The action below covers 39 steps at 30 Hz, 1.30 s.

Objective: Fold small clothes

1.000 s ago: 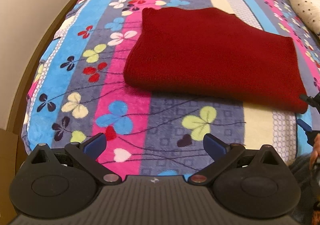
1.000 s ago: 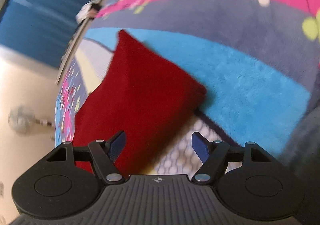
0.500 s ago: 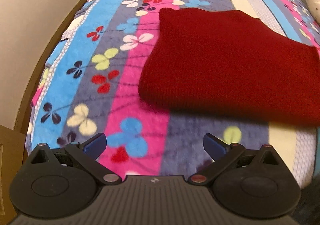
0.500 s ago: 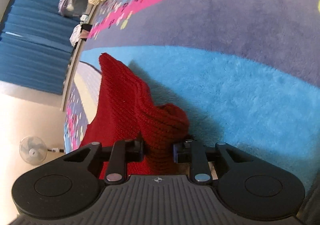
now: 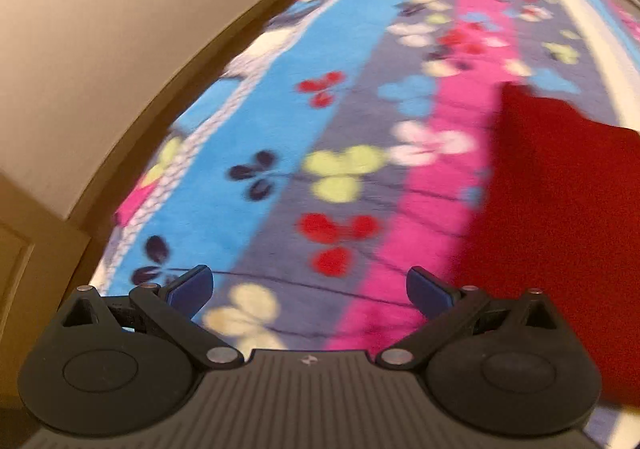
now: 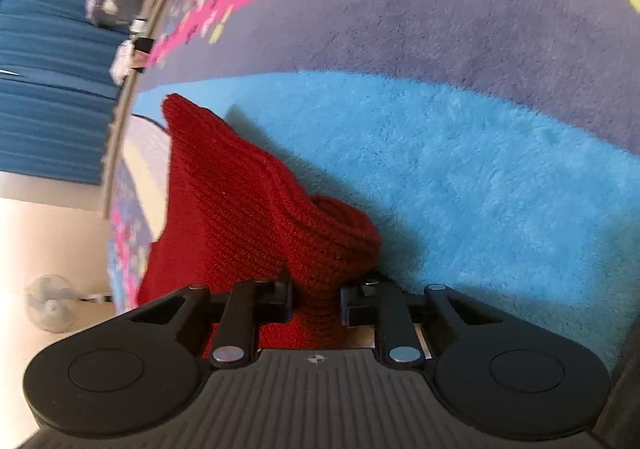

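**Right tongs clamped on the knit's corner, left tongs spread wide**

My right gripper (image 6: 316, 303) has just been closing and now pinches a bunched corner of the dark red knitted garment (image 6: 240, 217), which lies on the blue stripe of the flowered fleece blanket (image 6: 480, 169). My left gripper (image 5: 308, 289) hangs released over the blanket's near edge, the garment (image 5: 560, 229) just beside its right finger; bare blanket stretches leftward to the edge by the beige wall (image 5: 100, 29).

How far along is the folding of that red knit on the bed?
Done: the red knit already lies as a flat folded rectangle on the blanket. In hand: the right gripper has just closed, pinching one bunched corner. The left gripper is open and empty over the blanket, the knit's edge to its right. Left: another fold, probably.
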Each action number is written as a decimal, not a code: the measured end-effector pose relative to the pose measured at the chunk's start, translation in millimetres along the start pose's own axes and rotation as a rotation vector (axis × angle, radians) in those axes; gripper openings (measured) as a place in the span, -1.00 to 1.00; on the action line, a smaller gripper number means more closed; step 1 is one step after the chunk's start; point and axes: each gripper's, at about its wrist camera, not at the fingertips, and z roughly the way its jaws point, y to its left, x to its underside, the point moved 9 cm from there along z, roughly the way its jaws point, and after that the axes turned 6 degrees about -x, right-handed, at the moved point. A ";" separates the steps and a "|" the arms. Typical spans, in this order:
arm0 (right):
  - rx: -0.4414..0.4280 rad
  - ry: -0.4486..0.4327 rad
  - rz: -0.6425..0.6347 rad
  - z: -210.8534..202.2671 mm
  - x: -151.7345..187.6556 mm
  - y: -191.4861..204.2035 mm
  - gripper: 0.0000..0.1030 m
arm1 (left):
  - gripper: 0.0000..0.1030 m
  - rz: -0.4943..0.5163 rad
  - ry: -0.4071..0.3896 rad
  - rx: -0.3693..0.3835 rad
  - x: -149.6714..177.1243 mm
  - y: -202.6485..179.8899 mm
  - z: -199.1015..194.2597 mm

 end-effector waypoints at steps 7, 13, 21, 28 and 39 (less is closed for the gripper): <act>0.186 -0.198 -0.422 -23.8 12.6 120.8 -0.71 | 0.95 0.047 0.097 0.169 25.9 -16.1 46.0; 0.046 -0.311 -1.226 -13.7 163.3 302.5 -0.72 | 0.96 0.063 0.010 0.241 30.7 -24.0 43.3; -0.112 0.202 -1.895 78.3 411.4 246.8 -0.71 | 0.96 -0.090 -0.015 0.374 14.5 7.0 46.2; -0.131 0.208 -1.858 80.2 408.2 243.7 -0.70 | 0.99 -0.109 -0.010 0.369 9.2 10.2 51.5; -0.144 0.222 -2.035 58.1 432.9 207.9 -0.69 | 0.99 -0.097 -0.024 0.350 9.2 8.4 55.6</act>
